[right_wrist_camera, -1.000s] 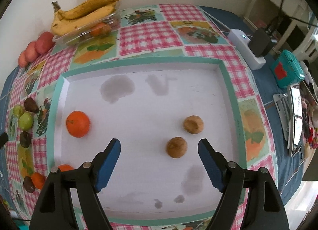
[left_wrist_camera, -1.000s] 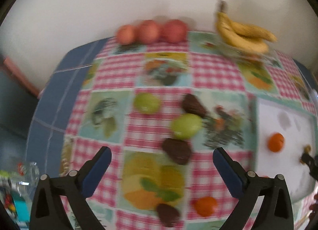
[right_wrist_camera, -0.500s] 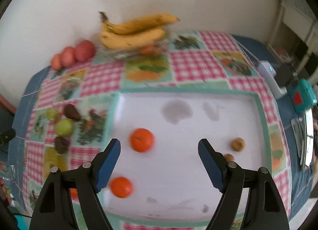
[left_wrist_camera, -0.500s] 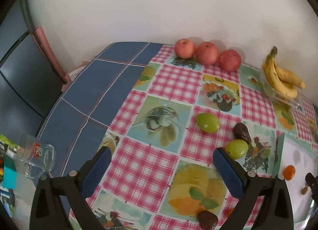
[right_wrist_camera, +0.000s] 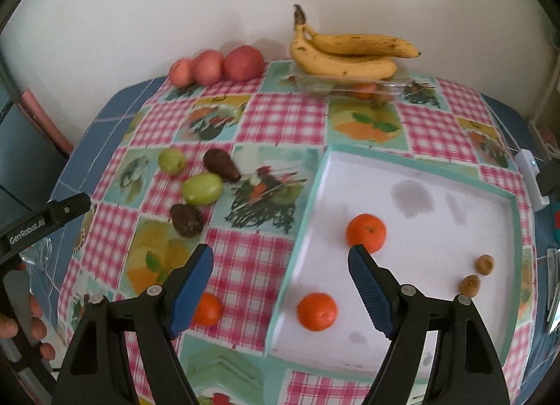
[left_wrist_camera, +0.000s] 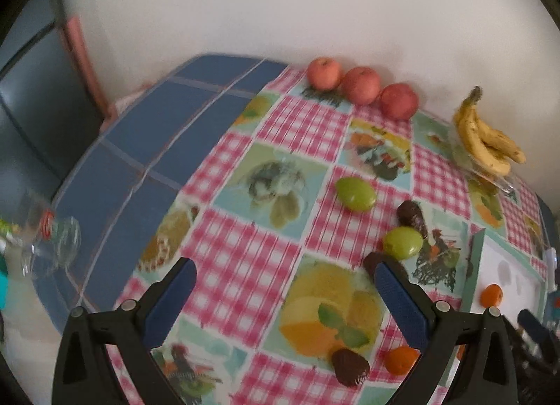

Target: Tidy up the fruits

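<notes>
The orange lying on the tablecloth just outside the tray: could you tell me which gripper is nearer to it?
Right. The right gripper hangs open almost above the orange, which shows beside its left finger. The left gripper sits farther off toward the table's left edge.

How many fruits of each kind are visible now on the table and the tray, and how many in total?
Red apples: 3
Bananas: 2, as far as the bunch shows
Green fruits: 2
Dark brown fruits: 3, the third only in the left wrist view
Oranges: 3
Small brown fruits: 2
Total: 15
</notes>
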A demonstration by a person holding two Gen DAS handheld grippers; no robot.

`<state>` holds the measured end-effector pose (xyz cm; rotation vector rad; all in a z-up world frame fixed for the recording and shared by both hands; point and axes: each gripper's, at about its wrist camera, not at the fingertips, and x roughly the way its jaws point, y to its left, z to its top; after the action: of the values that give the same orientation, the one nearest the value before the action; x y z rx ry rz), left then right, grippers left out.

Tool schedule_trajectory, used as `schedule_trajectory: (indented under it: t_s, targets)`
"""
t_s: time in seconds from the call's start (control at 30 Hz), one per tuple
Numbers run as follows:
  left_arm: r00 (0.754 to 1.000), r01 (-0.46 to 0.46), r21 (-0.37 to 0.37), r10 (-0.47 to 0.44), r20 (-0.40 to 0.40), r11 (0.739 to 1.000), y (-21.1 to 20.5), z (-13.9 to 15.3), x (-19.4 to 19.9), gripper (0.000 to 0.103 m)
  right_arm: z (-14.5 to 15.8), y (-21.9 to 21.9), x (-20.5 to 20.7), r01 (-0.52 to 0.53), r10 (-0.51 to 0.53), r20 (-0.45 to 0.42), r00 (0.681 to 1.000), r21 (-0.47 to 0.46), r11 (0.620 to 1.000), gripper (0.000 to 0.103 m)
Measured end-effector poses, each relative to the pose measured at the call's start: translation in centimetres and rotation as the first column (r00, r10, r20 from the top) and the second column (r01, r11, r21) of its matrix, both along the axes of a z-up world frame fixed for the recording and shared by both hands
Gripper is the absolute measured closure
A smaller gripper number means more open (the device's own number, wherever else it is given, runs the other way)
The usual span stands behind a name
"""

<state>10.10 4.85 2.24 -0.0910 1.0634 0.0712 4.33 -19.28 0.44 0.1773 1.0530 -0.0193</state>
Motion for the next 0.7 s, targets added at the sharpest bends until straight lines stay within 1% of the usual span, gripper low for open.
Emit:
schedule_trajectory:
  t_s: [0.03, 0.1, 0.17, 0.2, 0.23, 0.33, 0.37, 0.4, 0.43, 0.47, 0.53, 0.63, 0.7]
  targets:
    - [1.000, 0.008, -0.006, -0.008, -0.007, 1.000, -0.1, -0.3, -0.2, 0.000, -0.1, 0.3, 0.0, -0.011, 0.011, -0.005, 1.000, -0.001, 1.000, 0.030]
    - [1.000, 0.015, -0.004, -0.015, -0.021, 1.000, -0.3, -0.9, -0.4, 0.000, -0.4, 0.9, -0.1, -0.032, 0.032, -0.012, 0.999, 0.002, 0.999, 0.036]
    - [0.999, 0.018, -0.011, -0.019, -0.038, 1.000, -0.4, -1.5, -0.6, 0.000, -0.6, 1.2, 0.0, -0.042, 0.042, -0.020, 0.999, 0.005, 0.999, 0.037]
    - [0.999, 0.019, -0.021, -0.020, -0.046, 1.000, -0.4, -1.7, -0.7, 0.000, -0.8, 1.4, 0.0, -0.047, 0.047, -0.026, 0.999, 0.007, 0.999, 0.039]
    - [0.998, 0.018, -0.032, -0.020, -0.053, 0.999, -0.4, -1.9, -0.8, 0.001, -1.0, 1.6, 0.1, -0.054, 0.054, -0.032, 0.998, 0.009, 0.999, 0.042]
    - [0.996, -0.003, -0.098, -0.006, -0.090, 0.995, -0.1, -2.8, -1.1, 0.001, -2.1, 2.4, 0.3, -0.078, 0.080, -0.070, 0.994, 0.027, 0.997, 0.045]
    - [0.994, -0.014, -0.122, 0.000, -0.109, 0.992, 0.0, -3.2, -1.1, 0.003, -2.6, 2.9, 0.4, -0.096, 0.099, -0.089, 0.991, 0.036, 0.995, 0.046]
    - [0.992, -0.020, -0.134, 0.003, -0.125, 0.991, 0.0, -3.6, -1.0, 0.005, -3.0, 3.3, 0.5, -0.113, 0.117, -0.107, 0.987, 0.042, 0.993, 0.052]
    - [0.990, -0.021, -0.137, 0.002, -0.138, 0.990, -0.1, -4.0, -1.0, 0.009, -3.4, 3.8, 0.6, -0.129, 0.133, -0.121, 0.984, 0.048, 0.991, 0.054]
    - [0.988, -0.021, -0.135, -0.001, -0.155, 0.991, -0.2, -4.5, -0.9, 0.013, -3.7, 4.1, 0.6, -0.139, 0.144, -0.130, 0.981, 0.050, 0.989, 0.054]
    - [0.983, -0.023, -0.145, -0.004, -0.182, 0.989, -0.3, -5.3, -0.8, 0.013, -4.4, 4.7, 0.7, -0.159, 0.165, -0.154, 0.974, 0.053, 0.986, 0.055]
    - [0.974, -0.034, -0.178, -0.007, -0.227, 0.983, -0.3, -6.7, -0.7, 0.013, -5.2, 5.3, 0.8, -0.174, 0.182, -0.177, 0.967, 0.060, 0.983, 0.056]
    - [0.969, -0.042, -0.179, -0.003, -0.245, 0.983, -0.3, -7.3, -0.7, 0.013, -5.5, 5.7, 0.9, -0.182, 0.192, -0.188, 0.963, 0.071, 0.981, 0.056]
